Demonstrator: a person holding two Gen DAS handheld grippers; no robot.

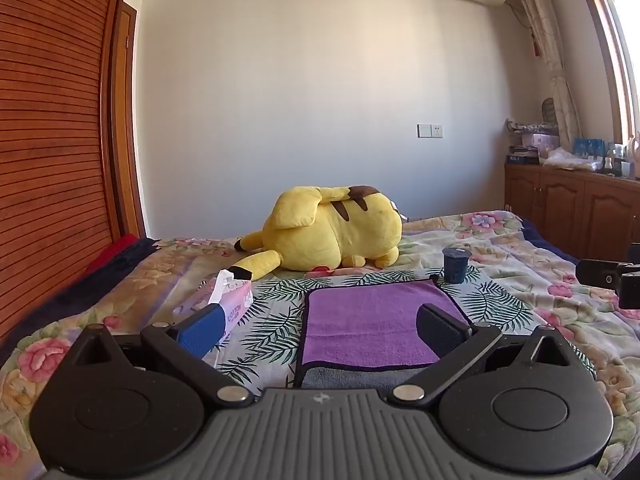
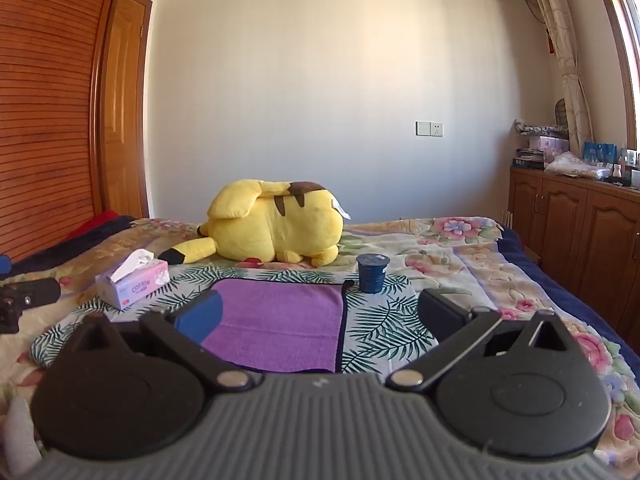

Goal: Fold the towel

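Observation:
A purple towel (image 1: 368,320) with a dark border lies flat on the leaf-patterned cloth on the bed; a grey underside strip shows along its near edge. It also shows in the right wrist view (image 2: 280,320). My left gripper (image 1: 320,328) is open and empty, held above the towel's near left part. My right gripper (image 2: 320,316) is open and empty, held above the towel's near right edge. Part of the right gripper shows at the right edge of the left wrist view (image 1: 612,276), and part of the left gripper at the left edge of the right wrist view (image 2: 24,300).
A yellow plush toy (image 1: 336,228) lies behind the towel. A tissue box (image 1: 228,300) sits left of the towel and a dark blue cup (image 1: 455,264) at its far right corner. Wooden cabinets (image 1: 572,208) stand right, a wooden wardrobe (image 1: 48,160) left.

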